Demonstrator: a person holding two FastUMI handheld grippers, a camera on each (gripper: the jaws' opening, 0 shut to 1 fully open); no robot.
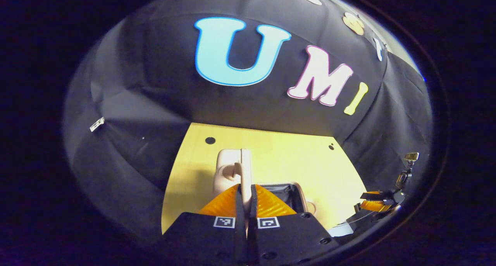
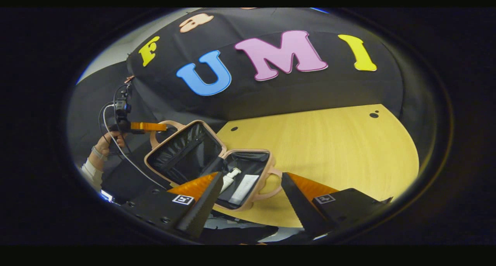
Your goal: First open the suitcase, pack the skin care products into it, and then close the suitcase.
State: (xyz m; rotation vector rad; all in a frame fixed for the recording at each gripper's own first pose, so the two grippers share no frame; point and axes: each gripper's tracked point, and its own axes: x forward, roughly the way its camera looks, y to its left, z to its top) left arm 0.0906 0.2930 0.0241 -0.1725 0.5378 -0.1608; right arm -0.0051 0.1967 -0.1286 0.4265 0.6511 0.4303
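Note:
A beige suitcase lies open on the wooden table. In the right gripper view its lid [image 2: 182, 151] stands raised, black lining showing, and the base [image 2: 267, 169] holds a white tube [image 2: 244, 188] and a small white bottle [image 2: 230, 177]. My left gripper [image 2: 162, 126] grips the lid's top edge by its handle. In the left gripper view the lid [image 1: 232, 169] appears edge-on, pinched between the fingers of my left gripper [image 1: 246, 190]. My right gripper [image 2: 252, 175] hovers open just in front of the base; it also appears far off as the right gripper [image 1: 374, 202].
The yellow wooden table [image 2: 329, 149] stretches to the right of the suitcase, with small dark holes near its far edge. A person's hand [image 2: 108, 142] with a trailing cable holds the left gripper. Black cloth walls close in behind and beside the table [image 1: 279, 157].

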